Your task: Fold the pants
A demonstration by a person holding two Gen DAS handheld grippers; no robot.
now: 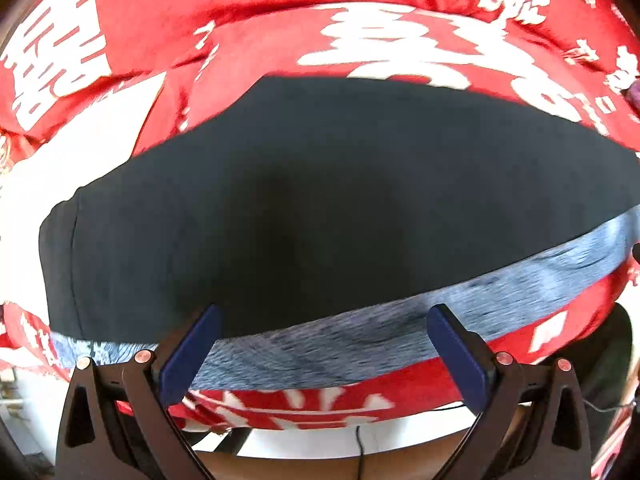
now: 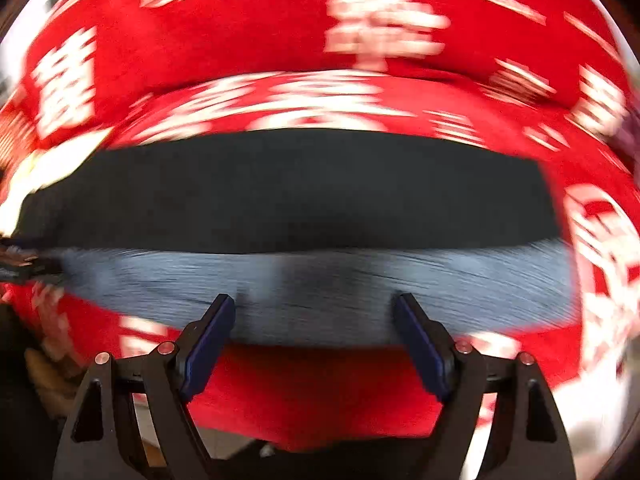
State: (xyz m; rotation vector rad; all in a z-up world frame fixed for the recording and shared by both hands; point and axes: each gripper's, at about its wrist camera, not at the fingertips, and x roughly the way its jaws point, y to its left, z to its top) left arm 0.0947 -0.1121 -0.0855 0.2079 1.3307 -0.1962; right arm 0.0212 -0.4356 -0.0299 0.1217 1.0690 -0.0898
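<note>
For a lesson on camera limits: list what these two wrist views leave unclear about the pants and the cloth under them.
- Left wrist view: the dark pants run off the right edge, so their full length is hidden.
- Right wrist view: motion blur smears the grey band and the white print on the red cloth.
- Both views: the pants' underside and fold layers are covered.

Left gripper (image 1: 322,332) and right gripper (image 2: 316,326): black angular frames, navy pads (copper-coloured rivets at the joints)

Matt dark-navy cloth pants (image 1: 320,200), ribbed grey-blue waistband (image 1: 400,320) at the lower edge; under them soft red printed cloth (image 1: 180,12); gripper pads (image 2: 210,340) matt blue.
</note>
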